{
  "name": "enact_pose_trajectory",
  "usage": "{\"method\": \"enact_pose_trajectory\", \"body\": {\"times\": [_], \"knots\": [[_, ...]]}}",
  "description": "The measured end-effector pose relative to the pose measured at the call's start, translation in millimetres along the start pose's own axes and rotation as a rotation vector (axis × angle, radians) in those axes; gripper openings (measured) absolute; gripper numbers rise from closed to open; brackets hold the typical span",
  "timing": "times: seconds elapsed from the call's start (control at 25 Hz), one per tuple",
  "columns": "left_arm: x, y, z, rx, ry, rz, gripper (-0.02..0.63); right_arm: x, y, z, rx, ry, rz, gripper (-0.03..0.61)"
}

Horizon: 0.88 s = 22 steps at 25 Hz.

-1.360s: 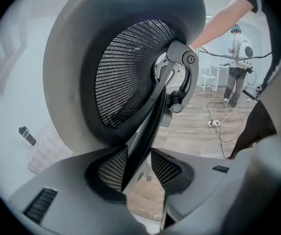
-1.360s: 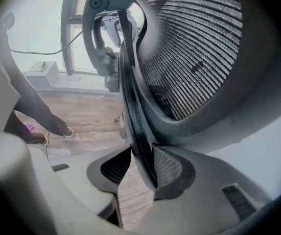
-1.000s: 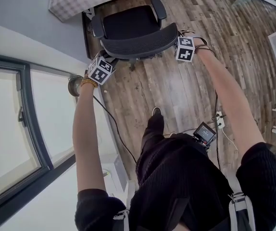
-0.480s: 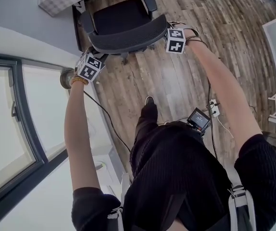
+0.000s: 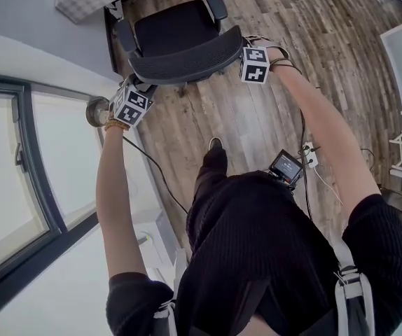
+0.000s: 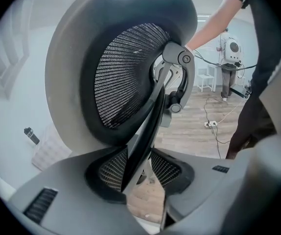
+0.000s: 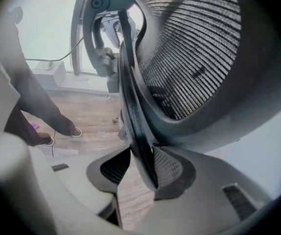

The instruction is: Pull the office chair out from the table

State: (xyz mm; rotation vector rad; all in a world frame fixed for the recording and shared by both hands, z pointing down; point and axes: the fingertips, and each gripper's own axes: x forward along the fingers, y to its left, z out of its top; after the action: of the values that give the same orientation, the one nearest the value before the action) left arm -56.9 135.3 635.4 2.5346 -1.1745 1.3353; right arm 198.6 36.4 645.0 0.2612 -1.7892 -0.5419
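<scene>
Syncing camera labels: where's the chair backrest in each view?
Head view: chair backrest top centre, seen from above.
Left gripper view: chair backrest centre-left, rim between the jaws.
Right gripper view: chair backrest upper right, rim between the jaws.
Shared landmark: wood floor.

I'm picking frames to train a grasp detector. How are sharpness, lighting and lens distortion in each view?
Head view: sharp and evenly lit, floor boards bowed by the wide lens, window washed pale. Left gripper view: heavy fisheye with black corners; chair backrest mesh crisp, near jaws soft. Right gripper view: same fisheye, bright backdrop, mesh sharp, jaws blurred.
</scene>
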Motion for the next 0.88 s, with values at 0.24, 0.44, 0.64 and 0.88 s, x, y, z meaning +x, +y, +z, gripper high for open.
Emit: {"method": "enact_pose_trajectory", "body": {"times": [0.24,0.44,0.64,0.88], "knots": [[-10.0,-17.5,-3.1,0.019,-0.026,0.019,0.158,-10.4,17.2,-0.1,-0.004,-0.015,-0.001,0.144],[-18.9,-33.8,-3.6,0.019,-0.033,0.028,0.158,-20.2,31.0,-1.6,0.005,-0.020,-0.002,0.146],[-25.9,-49.1,-0.8,0.037,-0.052,0.051,0.160,-29.4,43.8,-6.8,0.003,-0.021,0.003,0.147],[-31.0,-59.8,-1.6,0.053,-0.063,0.067,0.160,-34.9,53.1,-8.8,-0.001,-0.025,0.003,0.147]]}}
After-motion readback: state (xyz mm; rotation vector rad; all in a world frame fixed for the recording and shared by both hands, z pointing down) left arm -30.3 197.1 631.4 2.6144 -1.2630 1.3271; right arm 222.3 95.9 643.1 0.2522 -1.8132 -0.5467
